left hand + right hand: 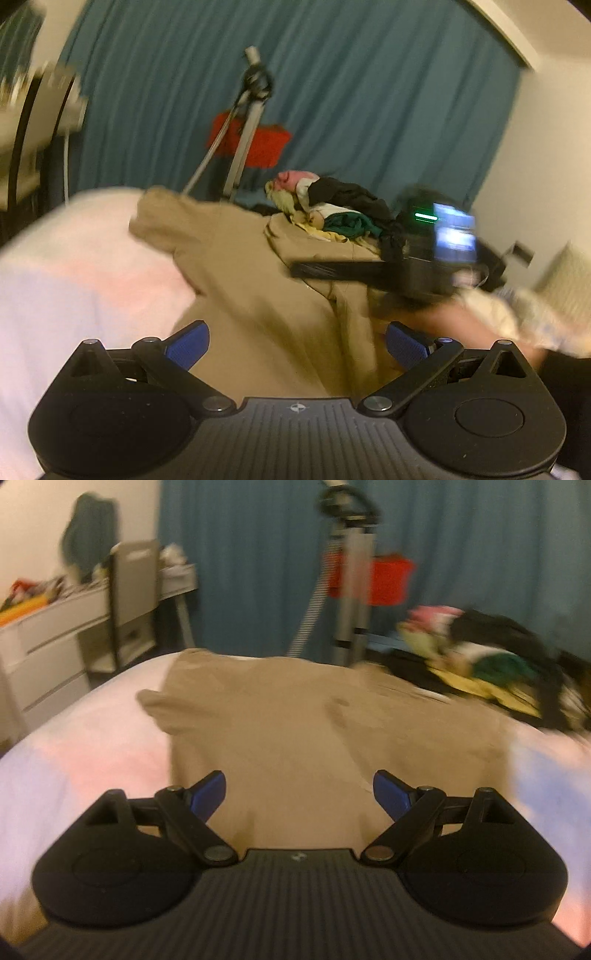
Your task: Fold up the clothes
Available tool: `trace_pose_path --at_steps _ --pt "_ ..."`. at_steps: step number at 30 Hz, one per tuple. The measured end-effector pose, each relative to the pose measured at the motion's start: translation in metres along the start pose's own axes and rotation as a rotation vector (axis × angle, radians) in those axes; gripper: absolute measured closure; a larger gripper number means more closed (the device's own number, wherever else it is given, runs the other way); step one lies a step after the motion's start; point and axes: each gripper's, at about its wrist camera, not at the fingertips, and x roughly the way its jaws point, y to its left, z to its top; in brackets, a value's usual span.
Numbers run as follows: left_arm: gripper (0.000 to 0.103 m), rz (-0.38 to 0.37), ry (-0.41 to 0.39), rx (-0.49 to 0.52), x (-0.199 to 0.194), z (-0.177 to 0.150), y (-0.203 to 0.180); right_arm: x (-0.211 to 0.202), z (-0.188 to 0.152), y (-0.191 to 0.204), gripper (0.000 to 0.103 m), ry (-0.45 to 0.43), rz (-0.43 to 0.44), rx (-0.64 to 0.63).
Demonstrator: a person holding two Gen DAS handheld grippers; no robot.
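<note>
Tan fabric, a beige garment, lay spread across the middle of the pale bed, bare sheet left open at both lower sides. A heap of clothes crowded the right edge. Both the left gripper and right gripper hovered with jaws spread wide, holding nothing.

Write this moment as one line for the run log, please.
task: fold clothes | left gripper: open, empty | right gripper: open, empty | tan garment: spread on bed | clothes pile: beyond it
</note>
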Motion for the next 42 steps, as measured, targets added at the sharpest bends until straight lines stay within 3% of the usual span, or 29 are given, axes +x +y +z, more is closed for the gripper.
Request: trace_pose_path --at_steps 3,8,11,14,17,18,19,20,21,28,33,38,42 --pt "0.0 0.063 -0.011 -0.107 0.009 0.002 0.032 0.06 0.025 0.035 0.015 0.006 0.066 -0.04" --pt "0.001 0.309 -0.079 -0.287 0.019 -0.003 0.081 0.145 0.066 0.09 0.015 -0.013 0.151 -0.006" --pt "0.001 0.414 -0.086 -0.356 0.032 -0.006 0.103 0.185 0.083 0.118 0.015 -0.034 0.163 -0.035" --pt "0.001 0.459 -0.078 -0.382 0.045 -0.009 0.114 0.219 0.092 0.131 0.016 -0.036 0.105 -0.049" --pt "0.001 0.492 -0.081 -0.354 0.057 -0.013 0.113 0.233 0.097 0.126 0.036 -0.034 0.047 -0.023" --pt "0.001 0.499 -0.08 -0.35 0.06 -0.015 0.111 0.235 0.098 0.122 0.057 -0.034 0.029 -0.012" --pt "0.001 0.501 -0.085 -0.347 0.06 -0.015 0.11 0.237 0.099 0.119 0.071 -0.035 0.011 0.0" --pt "0.001 0.5 -0.092 -0.344 0.06 -0.015 0.108 0.235 0.101 0.114 0.093 -0.034 -0.014 0.01" --pt "0.001 0.499 -0.1 -0.341 0.06 -0.014 0.106 0.232 0.103 0.108 0.094 -0.036 -0.035 0.02" --pt "0.001 0.481 -0.157 -0.311 0.049 -0.009 0.09 0.151 0.129 0.045 0.096 -0.204 -0.05 0.109" --pt "0.001 0.461 -0.195 -0.272 0.04 -0.005 0.076 0.085 0.136 -0.027 0.096 -0.328 -0.071 0.186" --pt "0.001 0.429 -0.178 -0.178 0.047 -0.01 0.053 0.049 0.115 -0.109 0.096 -0.385 -0.124 0.318" --pt "0.001 0.398 -0.155 -0.086 0.063 -0.019 0.03 0.052 0.077 -0.171 0.096 -0.36 -0.182 0.408"
